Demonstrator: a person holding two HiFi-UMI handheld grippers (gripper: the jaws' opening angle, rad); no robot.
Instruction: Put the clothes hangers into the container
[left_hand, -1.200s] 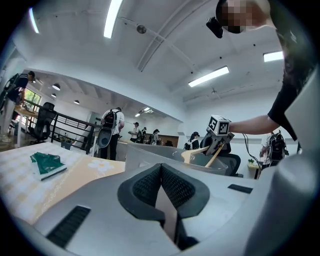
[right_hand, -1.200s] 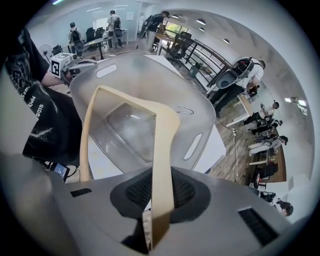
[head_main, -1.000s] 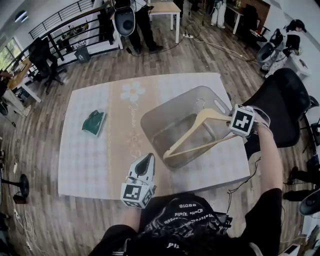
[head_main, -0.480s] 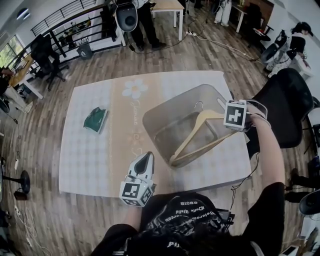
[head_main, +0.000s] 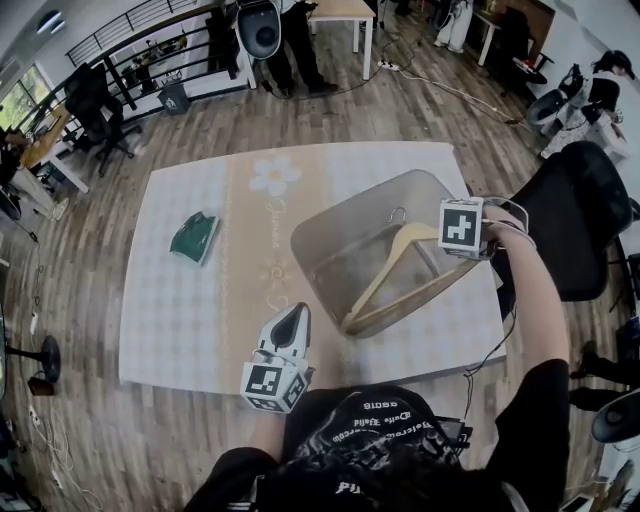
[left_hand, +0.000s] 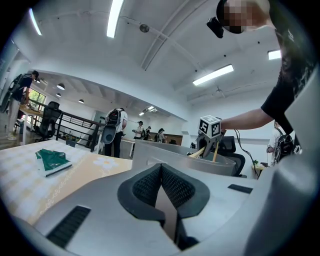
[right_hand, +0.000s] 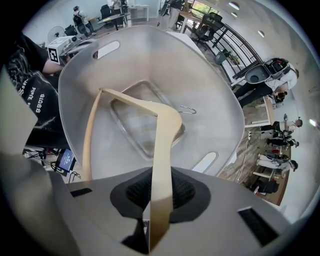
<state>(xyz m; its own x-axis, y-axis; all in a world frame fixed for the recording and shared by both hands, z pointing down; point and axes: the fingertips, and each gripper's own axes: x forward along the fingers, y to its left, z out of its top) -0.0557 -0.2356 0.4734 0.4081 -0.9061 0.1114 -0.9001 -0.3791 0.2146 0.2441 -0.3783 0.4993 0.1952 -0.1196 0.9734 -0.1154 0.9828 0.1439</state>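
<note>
A pale wooden clothes hanger (head_main: 392, 272) with a metal hook hangs inside the grey plastic container (head_main: 322, 232) at the table's right side. My right gripper (head_main: 443, 254) points down over the container's right rim, shut on one arm of the hanger (right_hand: 161, 131); the wood runs between its pads (right_hand: 134, 192). The hanger's hook and far arm reach toward the container's floor (right_hand: 142, 120). My left gripper (head_main: 294, 314) rests level near the table's front edge, shut with nothing in it (left_hand: 162, 186). From there the container (left_hand: 160, 156) stands just ahead.
A folded green cloth (head_main: 192, 237) lies on the checked tablecloth (head_main: 190, 310) at the left. A black office chair (head_main: 575, 205) stands right of the table. People and desks are in the background on the wooden floor.
My right gripper has moved left and down with the hanger, which now hangs steeper and deeper in the container. The left gripper has stayed put.
</note>
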